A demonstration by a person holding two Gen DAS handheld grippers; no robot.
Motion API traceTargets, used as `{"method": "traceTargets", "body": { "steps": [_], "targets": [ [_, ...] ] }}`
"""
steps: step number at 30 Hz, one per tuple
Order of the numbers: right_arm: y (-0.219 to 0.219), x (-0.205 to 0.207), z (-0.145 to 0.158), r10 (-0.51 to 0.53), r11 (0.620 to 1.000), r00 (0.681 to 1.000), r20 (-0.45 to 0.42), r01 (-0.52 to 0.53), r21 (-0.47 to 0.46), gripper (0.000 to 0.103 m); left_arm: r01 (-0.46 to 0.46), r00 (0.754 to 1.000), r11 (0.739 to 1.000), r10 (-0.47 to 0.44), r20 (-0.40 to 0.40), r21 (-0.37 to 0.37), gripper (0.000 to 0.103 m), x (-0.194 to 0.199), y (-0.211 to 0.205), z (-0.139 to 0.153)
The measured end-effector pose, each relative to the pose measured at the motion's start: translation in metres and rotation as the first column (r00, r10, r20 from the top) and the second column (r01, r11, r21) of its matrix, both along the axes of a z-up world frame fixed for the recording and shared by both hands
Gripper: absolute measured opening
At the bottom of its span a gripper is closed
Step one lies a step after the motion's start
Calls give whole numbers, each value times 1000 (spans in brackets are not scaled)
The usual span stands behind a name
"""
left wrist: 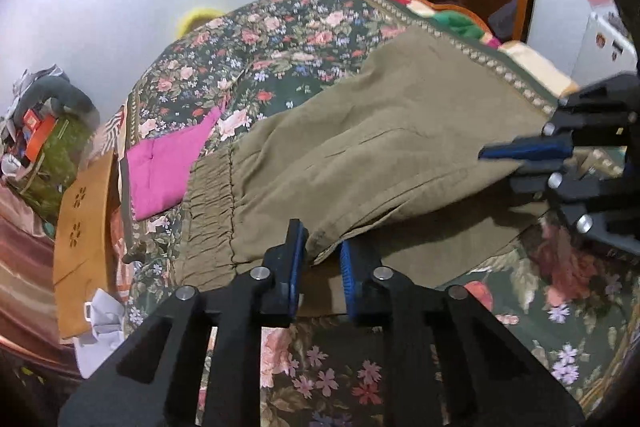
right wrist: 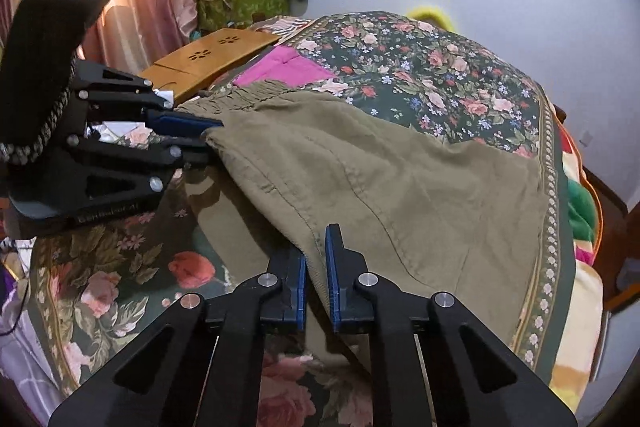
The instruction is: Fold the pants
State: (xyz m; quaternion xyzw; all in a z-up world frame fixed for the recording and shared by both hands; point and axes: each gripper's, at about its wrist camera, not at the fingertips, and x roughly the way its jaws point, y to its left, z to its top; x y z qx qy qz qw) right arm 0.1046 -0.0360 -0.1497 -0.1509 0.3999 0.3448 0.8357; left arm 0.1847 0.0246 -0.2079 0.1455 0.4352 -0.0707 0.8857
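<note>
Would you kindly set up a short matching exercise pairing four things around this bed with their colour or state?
Things:
1. pants
2. cushion
3. wooden board
4. left gripper

Descriptions:
A. bright pink, lying flat beside the waistband
B. olive, near edge lifted off the floral bedspread
C. shut on the fabric's edge
D. tan, with flower-shaped cut-outs

Pairs: 1-B, 2-A, 3-D, 4-C

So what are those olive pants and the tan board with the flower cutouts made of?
The olive pants look like soft, matte woven cotton: visible stitched seams, a gathered elastic-looking waistband and loose creases. The tan board looks like smooth wood or bamboo: rigid, flat, warm grain colour with clean flower-shaped cutouts, though laminate can't be ruled out.
</note>
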Motion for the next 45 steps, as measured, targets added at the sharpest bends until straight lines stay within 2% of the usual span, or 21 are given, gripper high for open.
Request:
{"method": "traceTargets", "body": {
  "steps": [3, 6, 8, 10, 12, 14, 17, 21, 24, 27, 30, 33, 36, 38, 41, 45],
  "targets": [
    [2, -2, -2, 9, 1000, 1000, -9, -9, -3, 8, -3, 1000, 999, 3, -5, -41, 16, -5, 7, 4],
    [6, -6, -9, 15, 1000, 1000, -23, -15, -25, 9, -9, 999, 998, 5, -52, -68, 16, -7, 12, -4],
    [8, -8, -13, 15, 999, 999, -48, -17, -35, 13, -24, 995, 996, 16, -94, -81, 20, -8, 16, -11],
    [7, -11, -14, 6, 999, 999, -54, -8, -38, 15, -32, 994, 995, 21, -105, -99, 21, -12, 19, -13],
    [4, -11, -12, 0, 999, 998, -60, -2, -37, 17, -51, 993, 993, 39, -108, -109, 28, -17, 24, -11],
    [-1, -12, -8, -4, 1000, 997, -80, 3, -21, 24, -67, 993, 989, 54, -105, -131, 43, -23, 31, -6],
    [-8, -14, 0, -21, 1000, 994, -105, 23, 17, 28, -118, 991, 979, 105, -80, -168, 58, -27, 47, 6],
    [-15, -15, 14, -50, 995, 993, -104, 59, 80, 32, -186, 982, 961, 179, -51, -203, 65, -22, 71, 22],
    [-19, -10, 22, -86, 986, 992, -97, 98, 134, 42, -225, 974, 946, 218, -57, -235, 68, -13, 86, 26],
    [-18, 0, 21, -130, 978, 986, -105, 145, 148, 43, -252, 968, 939, 241, -77, -233, 73, 0, 96, 18],
    [-17, 12, 10, -163, 969, 973, -162, 189, 159, 43, -303, 951, 924, 276, -141, -232, 86, 12, 103, -1],
    [-16, 21, -5, -186, 966, 959, -215, 218, 139, 43, -326, 938, 908, 275, -213, -262, 87, 20, 105, -24],
    [-18, 25, -22, -198, 969, 945, -259, 229, 94, 43, -333, 936, 902, 281, -212, -276, 85, 20, 103, -33],
    [-24, 24, -28, -209, 968, 939, -272, 239, 79, 43, -331, 940, 899, 286, -189, -287, 69, 16, 103, -33],
    [-38, 20, -30, -230, 960, 933, -278, 264, 91, 43, -341, 939, 899, 314, -139, -274, 57, 11, 105, -27],
    [-64, 17, -32, -282, 938, 907, -312, 329, 107, 43, -365, 931, 876, 336, -145, -315, 54, 6, 115, -27]
  ]
}}
